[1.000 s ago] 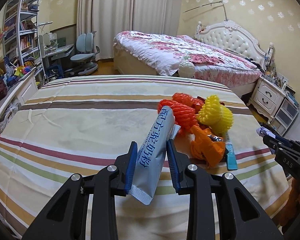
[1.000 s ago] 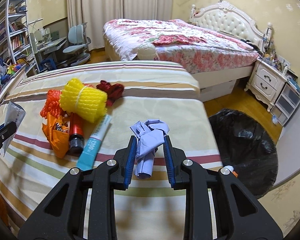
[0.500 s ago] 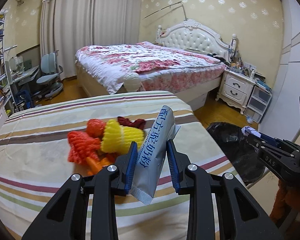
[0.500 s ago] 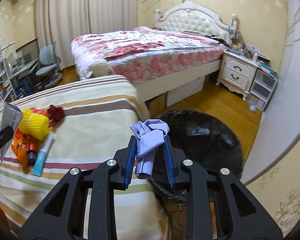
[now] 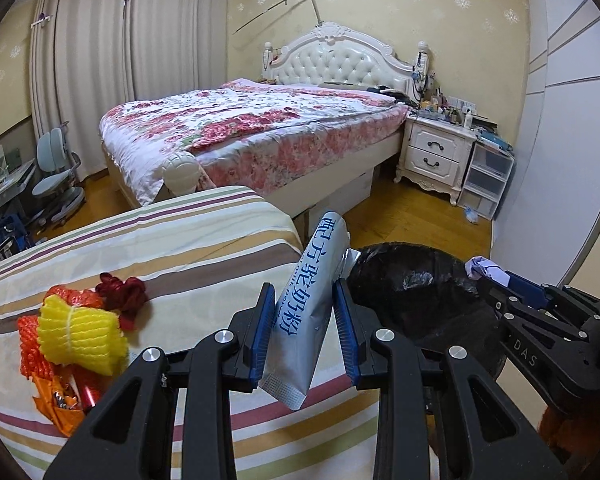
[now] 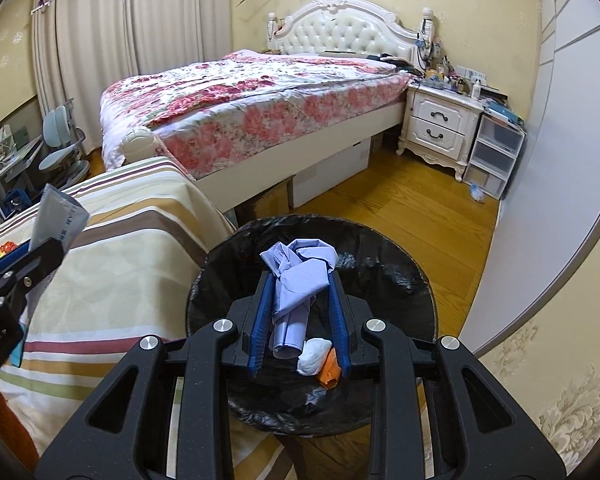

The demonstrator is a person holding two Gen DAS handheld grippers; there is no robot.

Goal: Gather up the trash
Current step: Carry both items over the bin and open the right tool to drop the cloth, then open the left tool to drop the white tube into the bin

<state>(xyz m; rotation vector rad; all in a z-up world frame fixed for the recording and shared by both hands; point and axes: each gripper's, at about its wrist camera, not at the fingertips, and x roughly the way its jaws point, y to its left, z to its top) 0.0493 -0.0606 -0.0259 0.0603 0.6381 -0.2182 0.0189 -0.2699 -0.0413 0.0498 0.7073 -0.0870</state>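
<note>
Left-wrist view: the left tongs (image 5: 305, 334) were closed on a silver-blue sachet (image 5: 313, 302) printed with blue characters; the sachet stood nearly upright between the blue pads, its crimped lower end hanging below them. At 9 o'clock of the tongs, on the striped bedspread (image 5: 188, 248), lay the remaining litter: a yellow foam net (image 5: 80, 336) on top of orange foam nets (image 5: 32, 354), a dark red ribbon bow (image 5: 122, 294) just beyond them, and an orange wrapper (image 5: 56, 400) at the near edge. At 3 o'clock stood the black-lined bin (image 5: 416, 292), with the right tongs (image 5: 485, 276) above its far side.

Right-wrist view: the right tongs (image 6: 299, 314) were clamped on a crumpled lilac paper (image 6: 300, 276), held directly over the mouth of the bin (image 6: 400, 276). Inside the bin, a white wad (image 6: 314, 356) and an orange scrap (image 6: 329, 370) lay on the liner. The left tongs (image 6: 46, 252) with the sachet (image 6: 58, 220) appeared at 9 o'clock, over the bedspread (image 6: 140, 240). A floral bed (image 6: 268, 92) and a white nightstand (image 6: 440, 124) occupied the background.
</note>
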